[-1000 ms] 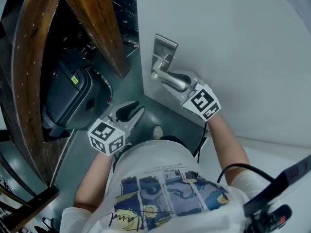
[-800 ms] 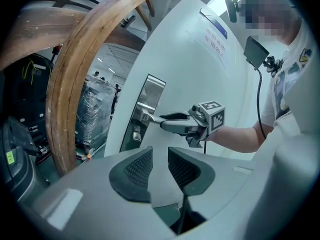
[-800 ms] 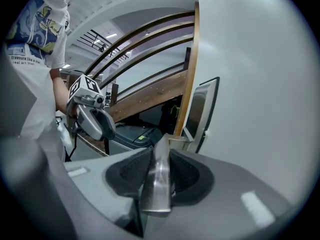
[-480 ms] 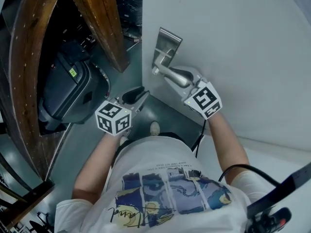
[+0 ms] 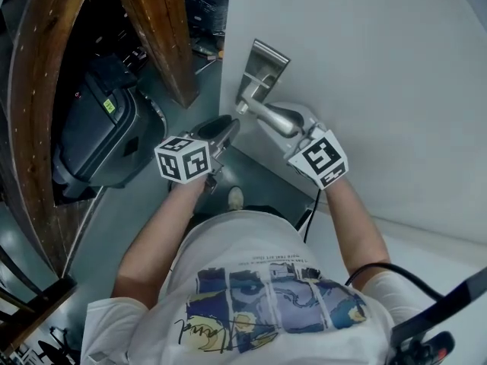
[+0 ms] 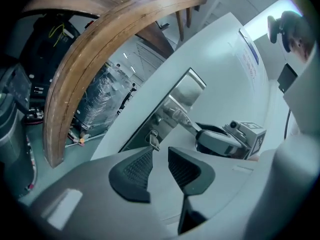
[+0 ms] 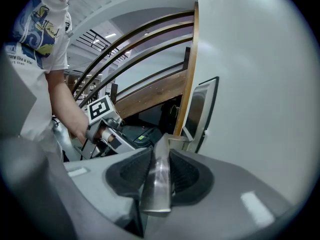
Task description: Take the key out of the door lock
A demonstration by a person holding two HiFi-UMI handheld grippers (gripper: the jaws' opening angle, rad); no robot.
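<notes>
A small metal key (image 6: 152, 138) hangs from the lock in the steel lock plate (image 6: 172, 109) on the white door (image 5: 365, 67). My left gripper (image 6: 160, 154) is open just short of the key, with nothing between its pads. In the head view the left gripper (image 5: 227, 128) sits close under the lock plate (image 5: 262, 67), and the key is not discernible there. My right gripper (image 7: 157, 159) is shut on the silver door handle (image 7: 157, 184); its jaws have just been closing with the handle between them. That grip also shows as the right gripper (image 5: 295, 125) on the handle (image 5: 270, 115).
A curved wooden beam (image 5: 160, 36) stands left of the door's edge. A black wheeled case (image 5: 95, 131) sits on the grey floor behind it. The person's shoe (image 5: 236, 198) is below the left gripper. Plastic-wrapped goods (image 6: 100, 104) stand further back.
The left gripper has moved up and right toward the lock plate and rolled a little. The right gripper has stayed on the handle.
</notes>
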